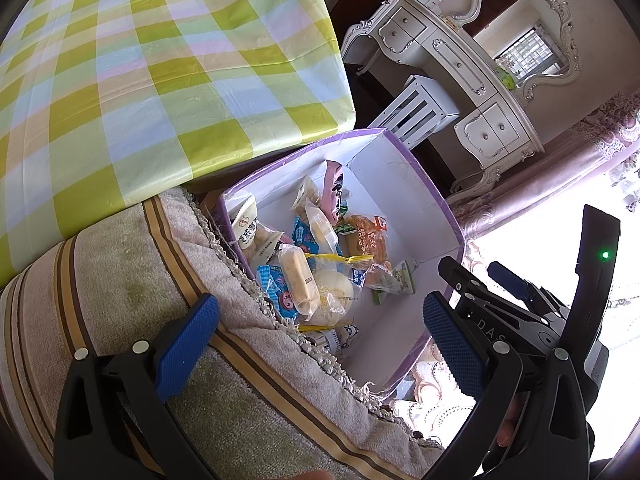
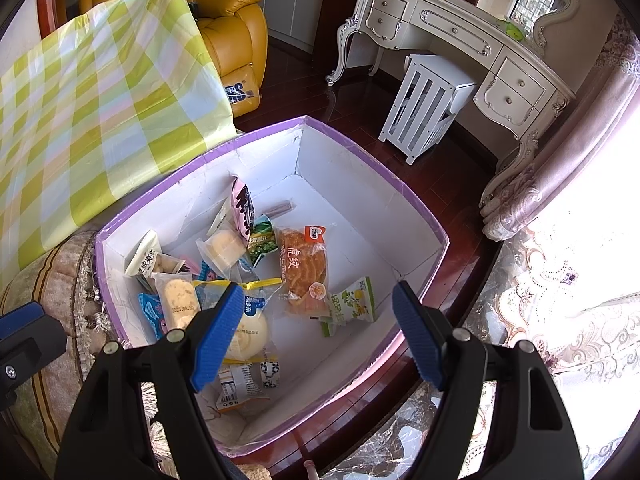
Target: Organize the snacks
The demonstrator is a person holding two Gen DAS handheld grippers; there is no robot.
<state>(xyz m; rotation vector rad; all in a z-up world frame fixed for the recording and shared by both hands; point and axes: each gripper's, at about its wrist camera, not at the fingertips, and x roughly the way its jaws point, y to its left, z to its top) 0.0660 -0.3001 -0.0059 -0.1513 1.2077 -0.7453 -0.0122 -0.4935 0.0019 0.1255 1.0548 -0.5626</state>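
A purple-edged white box (image 2: 360, 184) stands on the floor and holds several wrapped snacks: a tiger-striped bread pack (image 2: 304, 272), a round bun (image 2: 244, 336), a green-and-white packet (image 2: 354, 300) and a pink packet (image 2: 242, 208). The box also shows in the left wrist view (image 1: 404, 184). My right gripper (image 2: 316, 336) is open and empty, above the box's near side. My left gripper (image 1: 320, 348) is open and empty, over the towel-covered seat edge beside the box. The right gripper also appears in the left wrist view (image 1: 480, 284).
A table with a green checked cloth (image 1: 140, 60) stands left of the box. A striped towel covers the seat (image 1: 132, 280). A white dresser (image 2: 460, 40), a white slatted stool (image 2: 424, 104) and a yellow armchair (image 2: 232, 20) stand beyond. Pink curtains (image 2: 580, 280) hang at right.
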